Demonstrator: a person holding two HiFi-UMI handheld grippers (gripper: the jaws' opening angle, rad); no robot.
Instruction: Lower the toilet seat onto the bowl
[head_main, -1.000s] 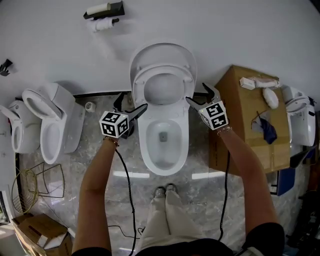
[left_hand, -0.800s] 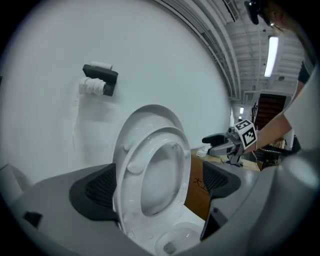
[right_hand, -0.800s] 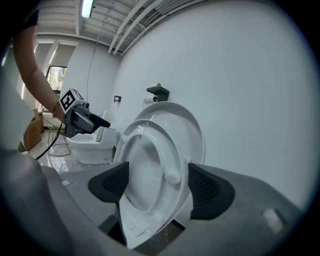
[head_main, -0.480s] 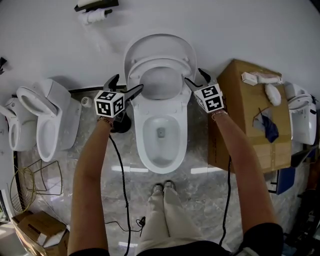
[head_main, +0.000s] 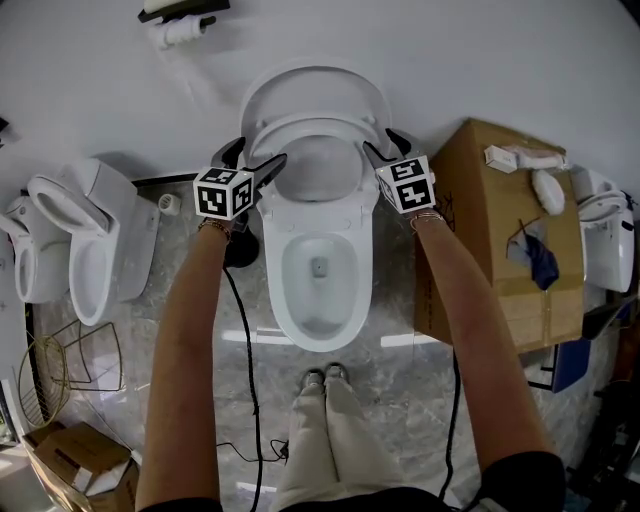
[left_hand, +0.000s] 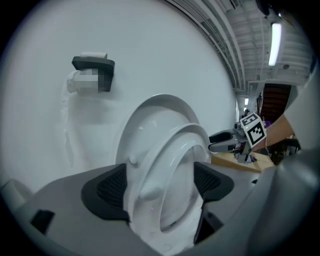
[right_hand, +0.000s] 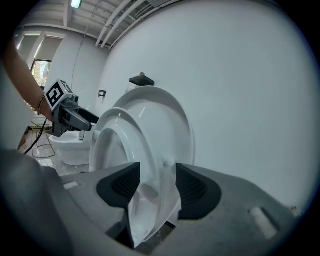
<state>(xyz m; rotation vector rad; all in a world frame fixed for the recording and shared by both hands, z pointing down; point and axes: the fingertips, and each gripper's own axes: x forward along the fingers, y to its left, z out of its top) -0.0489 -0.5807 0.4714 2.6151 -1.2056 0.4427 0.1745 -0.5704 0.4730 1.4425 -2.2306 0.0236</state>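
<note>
Both grippers had travelled toward the far wall since a second ago, leaving the flanks of the white ceramic toilet bowl (head_main: 278, 300) and arriving at the white oval plastic toilet seat (head_main: 300, 128). That seat stood raised, leaning back toward the white oval lid (head_main: 315, 85), which stood close to the far white wall (head_main: 480, 60).

My left gripper (head_main: 252, 155) sat at the seat's left edge and my right gripper (head_main: 382, 142) at its right edge, about level with each other.

On the left, the jaws had just been closing yet stood wide. In the left gripper view the seat's rim, with the lid's rim just behind it, ran down between the black ribbed pads (left_hand: 107, 187), and I saw no firm press.

On the right, the jaws had just been closing too and stood much narrower. In the right gripper view the pads lay against the white plastic on both sides, gripping the seat's edge. Whether the lid's rim was caught with it I could not tell.

A brown cardboard box (head_main: 500, 230) stood just right of the bowl.
</note>
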